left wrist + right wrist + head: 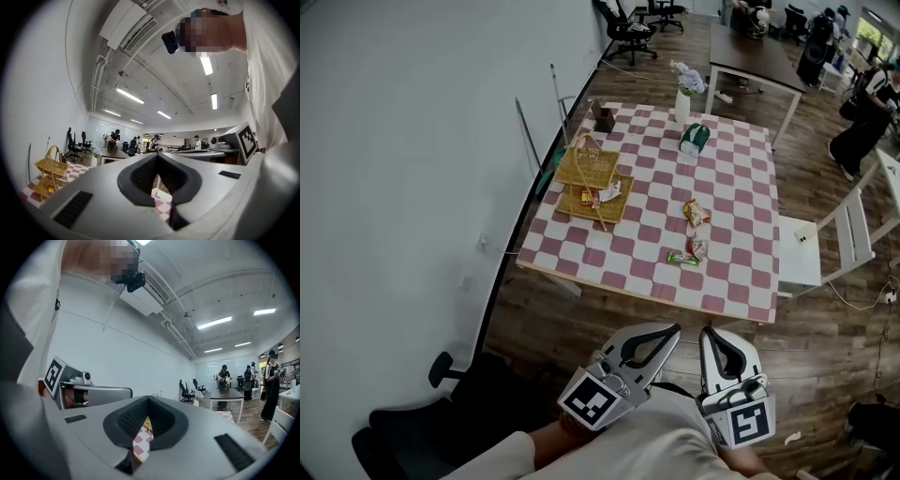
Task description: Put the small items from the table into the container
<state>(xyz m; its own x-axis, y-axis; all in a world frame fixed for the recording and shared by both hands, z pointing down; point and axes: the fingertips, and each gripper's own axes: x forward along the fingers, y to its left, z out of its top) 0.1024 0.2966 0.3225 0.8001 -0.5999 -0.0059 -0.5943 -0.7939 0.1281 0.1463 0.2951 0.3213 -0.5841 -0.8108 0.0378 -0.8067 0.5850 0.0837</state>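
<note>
Left gripper (675,330) and right gripper (707,332): jaws closed, nothing between them, held side by side short of the checkered table (741,272). Snack packets (696,214) lie mid-table. Wicker basket (592,183) stands near the left edge.

Head view: high up, steeply down; checkered table (731,272) ahead, well apart; left tongs (675,329) and right tongs (706,331) at near edge. Gripper views: low, level, along own tongs, facing far office; each catches table.
</note>
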